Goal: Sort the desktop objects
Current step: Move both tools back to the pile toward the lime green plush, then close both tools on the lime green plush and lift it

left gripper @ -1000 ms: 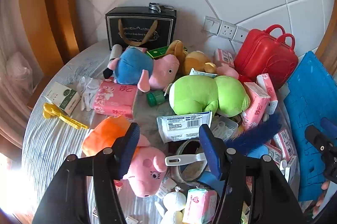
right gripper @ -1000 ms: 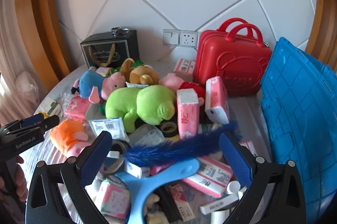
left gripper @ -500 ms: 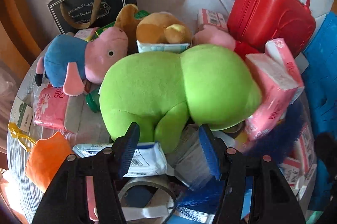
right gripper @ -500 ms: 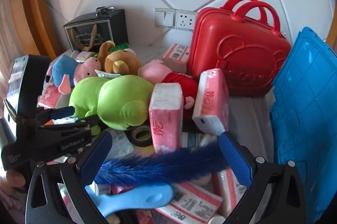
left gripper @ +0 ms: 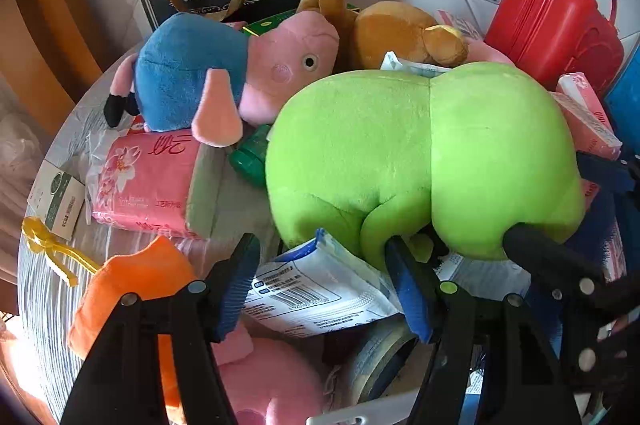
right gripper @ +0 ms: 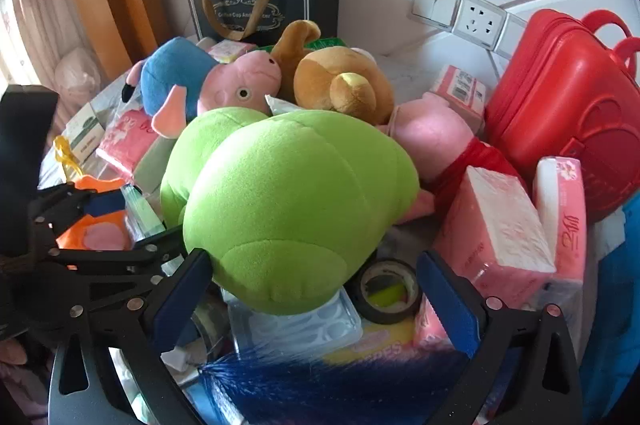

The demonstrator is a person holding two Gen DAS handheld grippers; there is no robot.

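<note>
Both tongs advanced | green plush (right gripper: 288, 201) just ahead; left tongs (left gripper: 320, 281), right tongs (right gripper: 316, 289) agape

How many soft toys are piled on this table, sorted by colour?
Green: 1, the green plush
Brown: 1, the brown plush
Pink pigs: 3, the pig in blue, the pig in red and the pig in orange
Total: 5

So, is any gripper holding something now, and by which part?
Nothing is held. Both the left gripper and the right gripper are open, close around the green plush toy but not clamped on it.
</note>
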